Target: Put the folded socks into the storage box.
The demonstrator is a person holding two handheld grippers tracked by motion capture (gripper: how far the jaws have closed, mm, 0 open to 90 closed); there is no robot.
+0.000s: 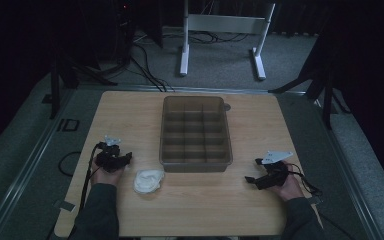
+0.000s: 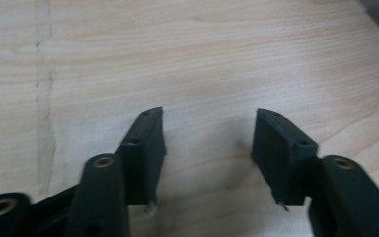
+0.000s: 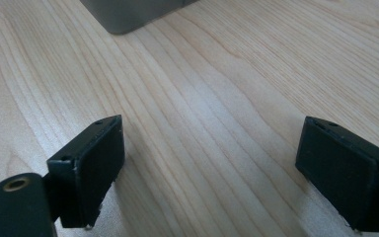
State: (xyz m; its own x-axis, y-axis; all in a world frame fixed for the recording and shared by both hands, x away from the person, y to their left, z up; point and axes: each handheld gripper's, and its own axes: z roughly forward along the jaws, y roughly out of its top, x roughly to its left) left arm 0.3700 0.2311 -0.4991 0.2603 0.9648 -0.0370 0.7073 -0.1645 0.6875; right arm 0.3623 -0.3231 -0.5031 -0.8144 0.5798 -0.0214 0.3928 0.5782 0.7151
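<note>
A grey divided bin [image 1: 196, 132] with several compartments stands in the middle of the wooden table [image 1: 260, 130]. A crumpled white cloth-like object [image 1: 148, 180] lies near its front left corner. My left gripper [image 1: 126, 159] rests on the table left of the white object, held by a hand; its jaws stand apart over bare wood [image 2: 207, 143], nothing between them. My right gripper [image 1: 250, 179] rests at the front right, jaws wide apart over bare wood [image 3: 212, 163]. A corner of the bin [image 3: 128, 15] shows ahead of it.
Beyond the table's far edge stands a white frame [image 1: 220, 35] on a grey floor with cables [image 1: 145, 70]. Dark stands flank the table at left and right. Bare wood lies in front of the bin between both grippers.
</note>
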